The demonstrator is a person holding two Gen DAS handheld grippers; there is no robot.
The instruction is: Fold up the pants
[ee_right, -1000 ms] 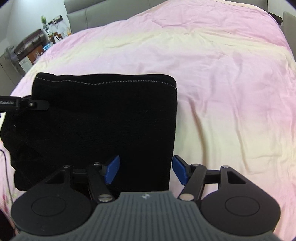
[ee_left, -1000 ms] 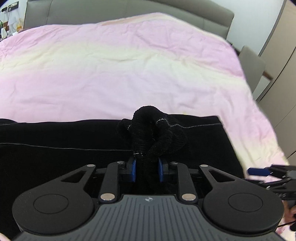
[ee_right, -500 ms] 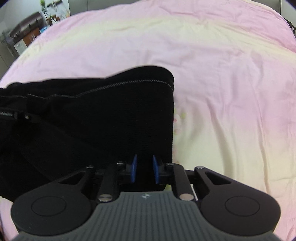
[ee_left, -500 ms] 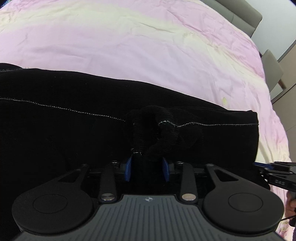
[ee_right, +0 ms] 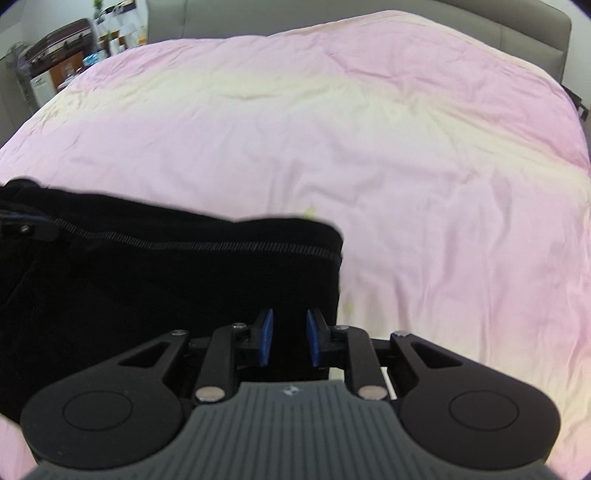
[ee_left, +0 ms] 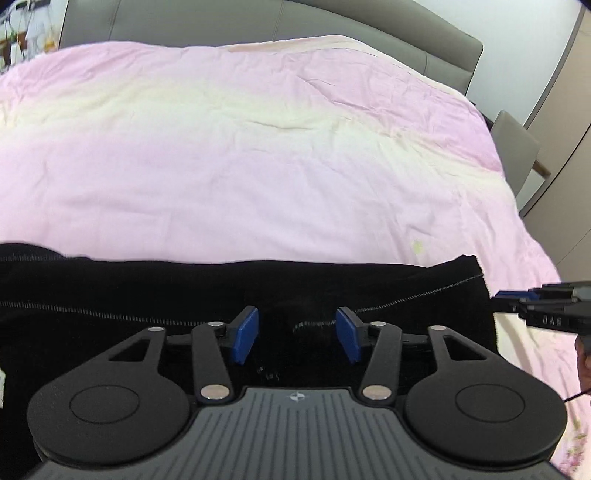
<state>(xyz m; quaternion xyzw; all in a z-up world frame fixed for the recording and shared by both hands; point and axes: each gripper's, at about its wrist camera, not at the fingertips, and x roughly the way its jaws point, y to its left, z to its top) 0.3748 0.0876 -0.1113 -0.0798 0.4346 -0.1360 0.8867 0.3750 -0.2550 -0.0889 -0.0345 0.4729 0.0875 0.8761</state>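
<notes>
The black pants [ee_left: 147, 291] lie folded on the pink bed cover, a stitched hem running across them. My left gripper [ee_left: 296, 338] is open just above the pants' near edge, nothing between its blue pads. My right gripper [ee_right: 288, 338] is shut on the pants [ee_right: 184, 280] near their right edge, black fabric between its narrow blue pads. The right gripper's tip shows in the left wrist view [ee_left: 517, 299] at the pants' right end. The left gripper's tip shows in the right wrist view [ee_right: 22, 227] at far left.
The pink and cream bed cover [ee_left: 258, 147] stretches far ahead. A grey headboard [ee_left: 332, 22] lines the back. A grey chair [ee_left: 517, 147] and wardrobe stand at the right. Shelves with clutter [ee_right: 55, 62] stand at the far left of the right wrist view.
My left gripper has opened and let go of the bunched black fabric, which now lies flat. My right gripper closed on the pants' right edge half a second ago and still holds it.
</notes>
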